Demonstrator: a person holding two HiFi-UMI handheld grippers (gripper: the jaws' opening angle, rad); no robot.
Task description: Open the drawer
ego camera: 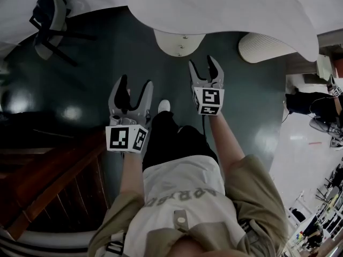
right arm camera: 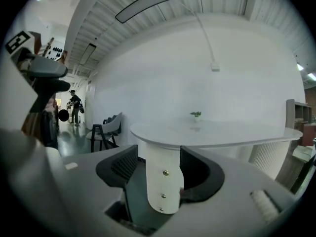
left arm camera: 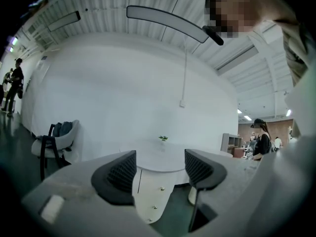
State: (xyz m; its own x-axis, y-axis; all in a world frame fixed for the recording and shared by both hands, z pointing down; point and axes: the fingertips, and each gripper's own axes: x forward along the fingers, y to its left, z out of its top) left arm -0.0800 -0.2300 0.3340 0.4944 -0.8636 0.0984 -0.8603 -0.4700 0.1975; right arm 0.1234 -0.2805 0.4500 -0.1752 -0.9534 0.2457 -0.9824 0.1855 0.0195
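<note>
Drawer unit [ego camera: 179, 43], white and rounded with small knobs [right arm camera: 166, 172] down its front, stands under the edge of the white table [ego camera: 225, 7], straight ahead of both grippers; the drawers look shut. Right gripper [ego camera: 202, 63] has its jaws spread and empty, framing the unit but apart from it. Left gripper [ego camera: 136, 84] is likewise spread and empty, farther back. Dark floor [ego camera: 107, 52] lies between. Ribbed column [ego camera: 262, 47] is near the unit's right, chair [ego camera: 51, 23] well off left, wooden railing [ego camera: 48, 181] beside the person's left arm.
</note>
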